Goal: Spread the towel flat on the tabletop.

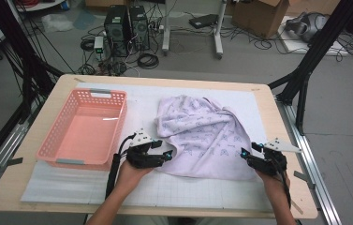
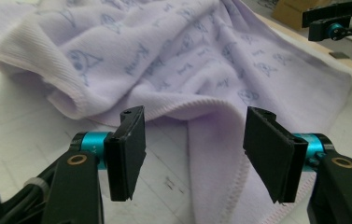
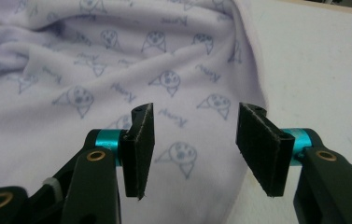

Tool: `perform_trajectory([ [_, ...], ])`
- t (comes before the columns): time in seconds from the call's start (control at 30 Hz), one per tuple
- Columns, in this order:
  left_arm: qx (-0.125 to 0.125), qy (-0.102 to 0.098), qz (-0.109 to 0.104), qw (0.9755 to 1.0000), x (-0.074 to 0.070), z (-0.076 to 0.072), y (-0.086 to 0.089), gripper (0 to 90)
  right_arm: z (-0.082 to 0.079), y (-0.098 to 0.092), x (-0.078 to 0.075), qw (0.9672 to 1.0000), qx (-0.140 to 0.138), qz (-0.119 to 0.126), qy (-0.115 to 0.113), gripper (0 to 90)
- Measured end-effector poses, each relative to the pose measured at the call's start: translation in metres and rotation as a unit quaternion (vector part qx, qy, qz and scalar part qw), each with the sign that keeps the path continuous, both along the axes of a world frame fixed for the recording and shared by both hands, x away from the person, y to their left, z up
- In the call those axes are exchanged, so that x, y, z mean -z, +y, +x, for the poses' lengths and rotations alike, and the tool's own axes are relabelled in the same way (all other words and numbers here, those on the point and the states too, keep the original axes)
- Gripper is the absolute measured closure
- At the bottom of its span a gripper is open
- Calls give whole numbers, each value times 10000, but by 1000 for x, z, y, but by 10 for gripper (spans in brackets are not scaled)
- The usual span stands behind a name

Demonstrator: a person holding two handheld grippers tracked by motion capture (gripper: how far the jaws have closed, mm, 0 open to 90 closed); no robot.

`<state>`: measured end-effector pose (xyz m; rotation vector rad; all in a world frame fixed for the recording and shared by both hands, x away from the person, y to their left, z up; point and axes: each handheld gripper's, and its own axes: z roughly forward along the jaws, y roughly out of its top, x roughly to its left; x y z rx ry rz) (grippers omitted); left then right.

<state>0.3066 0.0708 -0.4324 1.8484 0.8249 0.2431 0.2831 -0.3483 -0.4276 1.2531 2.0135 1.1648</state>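
High view first: a lilac towel (image 1: 202, 138) printed with small blue animal faces lies rumpled on the white mat (image 1: 136, 187) that covers the table (image 1: 5, 187). Everything else sits around that towel. Just off its left side stands a pink basket (image 1: 84, 129), with nothing in it that I can see. At the towel's near-left corner is the left gripper (image 1: 169, 153), held in a hand (image 1: 129, 174) reaching in from the near edge. At the towel's near-right corner is the right gripper (image 1: 244, 153), with its hand (image 1: 272, 180) behind it.

Left gripper view: the left gripper (image 2: 194, 154) has its jaws standing well apart, with the towel's stitched hem (image 2: 197, 105) lying just beyond and between them. The pads press on nothing. The cloth is bunched into a thick fold up and to the left of the jaws, and the other gripper shows far off past the towel's far edge.

Right gripper view: the right gripper (image 3: 194, 149) also has its jaws apart, hovering over the towel (image 3: 117, 70), whose right edge runs down between them onto the bare mat (image 3: 313, 60). No cloth is pinched there either.
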Motion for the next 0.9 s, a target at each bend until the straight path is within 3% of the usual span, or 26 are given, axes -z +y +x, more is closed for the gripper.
perform_trajectory([
  [0.13, 62, 58, -7, 10000, 3, -5, -6, 385, -9, -5, 0, 9998, 18, 189, -36, 455],
  [0.3, 148, 69, 377, 9992, 9, -10, -15, 401, -14, -11, -7, 9996, 126, 228, -144, 467],
  [0.4, 156, 96, 503, 9986, 11, -10, -18, 406, -11, -16, -4, 9995, 263, 187, 37, 467],
  [0.6, 174, 213, 737, 9969, 17, -4, -27, 425, -2, -9, 10, 9986, 209, -236, 432, 465],
  [0.7, 44, 298, 874, 9957, 18, -1, -28, 507, 2, -5, 18, 9970, 176, -401, 630, 470],
  [0.8, -79, 271, 845, 9960, 17, 0, -24, 752, 2, -1, 22, 9961, 213, -529, 672, 491],
  [0.83, -142, 273, 786, 9964, 17, 0, -21, 821, 2, -1, 22, 9962, 204, -486, 694, 525],
  [0.9, -230, 284, 725, 9967, 17, -1, -14, 854, 1, -1, 22, 9965, 80, -410, 723, 643],
])
